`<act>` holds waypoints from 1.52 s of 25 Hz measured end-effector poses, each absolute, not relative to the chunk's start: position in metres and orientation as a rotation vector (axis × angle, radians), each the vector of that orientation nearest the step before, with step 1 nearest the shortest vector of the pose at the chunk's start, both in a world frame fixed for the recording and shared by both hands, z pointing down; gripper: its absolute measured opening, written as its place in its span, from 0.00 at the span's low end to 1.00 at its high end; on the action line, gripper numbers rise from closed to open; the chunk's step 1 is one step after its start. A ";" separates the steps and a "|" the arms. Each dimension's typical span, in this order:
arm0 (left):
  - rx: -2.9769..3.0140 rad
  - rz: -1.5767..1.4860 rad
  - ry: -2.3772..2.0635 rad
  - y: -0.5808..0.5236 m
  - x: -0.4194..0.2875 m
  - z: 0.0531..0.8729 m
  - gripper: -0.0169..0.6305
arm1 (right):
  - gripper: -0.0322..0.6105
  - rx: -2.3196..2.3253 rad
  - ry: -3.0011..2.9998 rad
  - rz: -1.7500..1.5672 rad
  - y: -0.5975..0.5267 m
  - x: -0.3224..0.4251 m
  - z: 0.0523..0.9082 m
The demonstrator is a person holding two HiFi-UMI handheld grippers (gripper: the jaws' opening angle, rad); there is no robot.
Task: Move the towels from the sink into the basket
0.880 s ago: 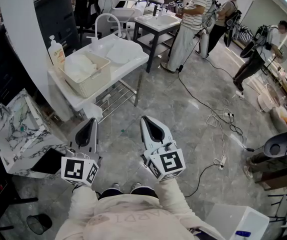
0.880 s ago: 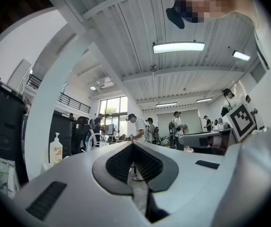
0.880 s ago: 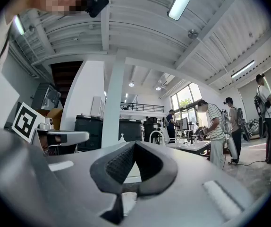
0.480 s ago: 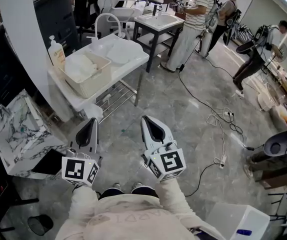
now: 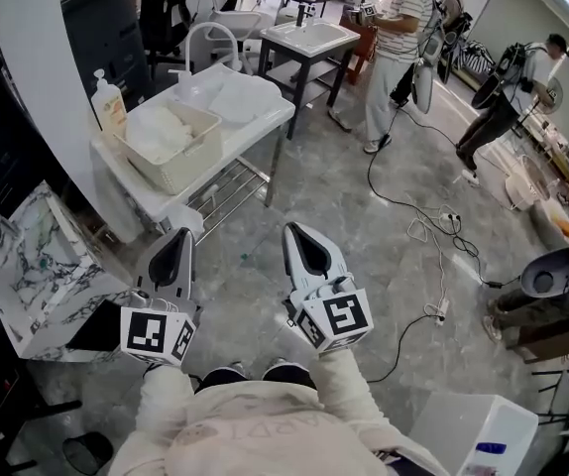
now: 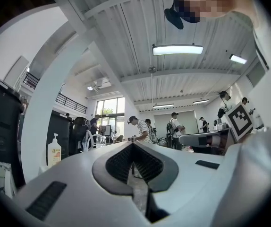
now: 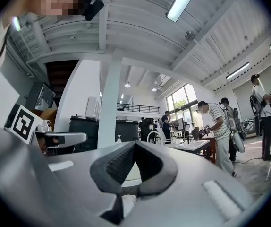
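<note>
The white sink [image 5: 227,79] is set in a white table top, and a white towel [image 5: 233,100] lies in its basin. Beside it on the same top stands the cream basket [image 5: 187,157] with white towels [image 5: 158,130] piled inside. My left gripper [image 5: 181,234] and right gripper [image 5: 297,228] are held low over the floor, well short of the table, pointing towards it. Both are shut with nothing between the jaws. In the left gripper view the left gripper [image 6: 133,144] shows its tips meeting, and so does the right gripper [image 7: 134,142] in its own view.
A soap bottle [image 5: 109,100] and a curved faucet [image 5: 205,40] stand at the table's back. A wire shelf [image 5: 217,194] sits under the top. A white pillar [image 5: 42,77] rises at left. Cables [image 5: 433,236] cross the floor. Several people [image 5: 396,38] work beyond at a second sink table [image 5: 309,38].
Both grippers stay where they were, still shut. The person in the striped shirt has stepped to the right, away from the second sink table.
</note>
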State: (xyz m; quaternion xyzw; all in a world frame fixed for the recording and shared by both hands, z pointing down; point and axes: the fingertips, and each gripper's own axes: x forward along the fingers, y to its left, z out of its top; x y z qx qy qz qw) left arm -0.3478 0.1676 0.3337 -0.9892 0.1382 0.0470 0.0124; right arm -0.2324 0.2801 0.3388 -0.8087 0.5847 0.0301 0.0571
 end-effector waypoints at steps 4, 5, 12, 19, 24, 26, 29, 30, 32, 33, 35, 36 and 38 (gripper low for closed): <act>-3.090 0.142 0.393 0.159 -0.347 0.337 0.03 | 0.07 -2.461 1.752 0.101 0.273 -0.236 0.340; -3.093 0.136 0.386 0.157 -0.346 0.339 0.03 | 0.07 -2.464 1.748 0.098 0.271 -0.235 0.342; -3.092 0.130 0.355 0.135 -0.315 0.346 0.03 | 0.07 -2.471 1.725 0.099 0.250 -0.205 0.348; -3.097 0.155 0.419 0.103 -0.251 0.347 0.03 | 0.07 -2.450 1.747 0.105 0.219 -0.133 0.346; -3.082 0.158 0.456 0.085 -0.194 0.338 0.03 | 0.07 -2.418 1.796 0.113 0.194 -0.075 0.337; -3.080 0.163 0.471 0.078 -0.173 0.335 0.03 | 0.07 -2.406 1.812 0.123 0.185 -0.053 0.333; -3.075 0.169 0.494 0.069 -0.143 0.334 0.03 | 0.07 -2.391 1.838 0.131 0.174 -0.024 0.330; -3.074 0.172 0.501 0.067 -0.133 0.333 0.03 | 0.07 -2.388 1.851 0.135 0.171 -0.014 0.330; -3.068 0.180 0.515 0.062 -0.112 0.332 0.03 | 0.07 -2.382 1.872 0.140 0.165 0.006 0.329; -3.065 0.182 0.522 0.059 -0.102 0.332 0.03 | 0.07 -2.377 1.877 0.139 0.162 0.016 0.330; -3.060 0.183 0.539 0.054 -0.085 0.334 0.03 | 0.07 -2.368 1.888 0.134 0.155 0.035 0.333; -3.058 0.183 0.547 0.052 -0.077 0.335 0.03 | 0.07 -2.365 1.894 0.132 0.153 0.043 0.334; -3.057 0.178 0.564 0.049 -0.065 0.338 0.03 | 0.07 -2.360 1.905 0.128 0.148 0.058 0.337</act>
